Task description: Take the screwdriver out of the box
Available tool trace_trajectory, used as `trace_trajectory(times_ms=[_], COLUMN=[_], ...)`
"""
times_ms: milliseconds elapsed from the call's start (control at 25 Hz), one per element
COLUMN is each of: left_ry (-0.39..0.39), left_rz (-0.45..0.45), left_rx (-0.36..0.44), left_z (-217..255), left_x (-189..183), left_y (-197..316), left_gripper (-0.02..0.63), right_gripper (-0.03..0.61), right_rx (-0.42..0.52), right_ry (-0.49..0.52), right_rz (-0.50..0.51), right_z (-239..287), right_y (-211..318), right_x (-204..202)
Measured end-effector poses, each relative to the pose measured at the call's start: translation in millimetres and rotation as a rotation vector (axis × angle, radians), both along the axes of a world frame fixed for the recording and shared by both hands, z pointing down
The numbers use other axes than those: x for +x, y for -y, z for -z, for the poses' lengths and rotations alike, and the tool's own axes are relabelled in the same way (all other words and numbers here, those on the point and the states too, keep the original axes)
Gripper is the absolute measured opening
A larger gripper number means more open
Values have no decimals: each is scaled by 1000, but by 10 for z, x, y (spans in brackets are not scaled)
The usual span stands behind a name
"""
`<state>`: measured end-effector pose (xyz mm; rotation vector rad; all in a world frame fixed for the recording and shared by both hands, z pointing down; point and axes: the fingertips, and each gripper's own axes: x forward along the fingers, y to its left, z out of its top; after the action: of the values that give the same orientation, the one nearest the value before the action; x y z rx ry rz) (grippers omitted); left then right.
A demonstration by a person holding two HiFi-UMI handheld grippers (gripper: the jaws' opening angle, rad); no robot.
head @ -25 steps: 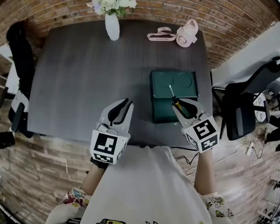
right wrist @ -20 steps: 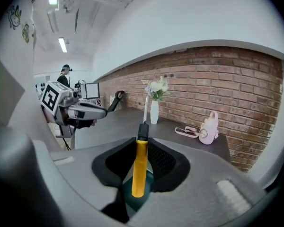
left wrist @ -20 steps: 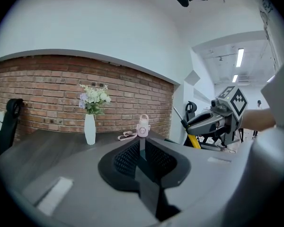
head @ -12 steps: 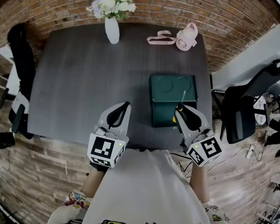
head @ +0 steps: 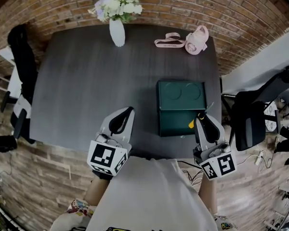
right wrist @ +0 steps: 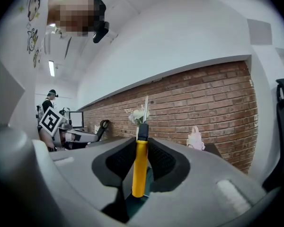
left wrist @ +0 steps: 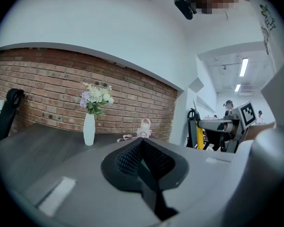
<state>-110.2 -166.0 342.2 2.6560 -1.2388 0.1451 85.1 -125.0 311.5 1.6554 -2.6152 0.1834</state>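
The dark green box lies on the dark table's near right part. My right gripper hangs just off the box's right side, above the table's near right corner, shut on the screwdriver. Its yellow handle pokes out toward the box and its thin shaft points away to the right. In the right gripper view the screwdriver stands upright between the pads, black collar and shaft above them. My left gripper hovers over the table's near edge, left of the box, shut with nothing in it.
A white vase of flowers stands at the table's far edge, and a pink object with a strap lies at the far right. Black chairs stand left and right of the table. A brick wall runs behind.
My right gripper has carried the screwdriver from over the box to the right and toward me, rising and rolling so the shaft points right. The left gripper has hardly moved.
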Motion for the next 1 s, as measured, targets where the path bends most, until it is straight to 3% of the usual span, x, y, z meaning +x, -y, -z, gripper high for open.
trace_trajectory(times_ms=[1000], left_ry=[12], left_rz=[24], left_rx=[-30], left_z=[-53], left_x=[-78], left_y=[152], left_gripper=[2], right_gripper=[80], right_rx=[-42], right_ry=[-25], right_rz=[32], right_z=[-118], right_y=[206], right_x=[-128])
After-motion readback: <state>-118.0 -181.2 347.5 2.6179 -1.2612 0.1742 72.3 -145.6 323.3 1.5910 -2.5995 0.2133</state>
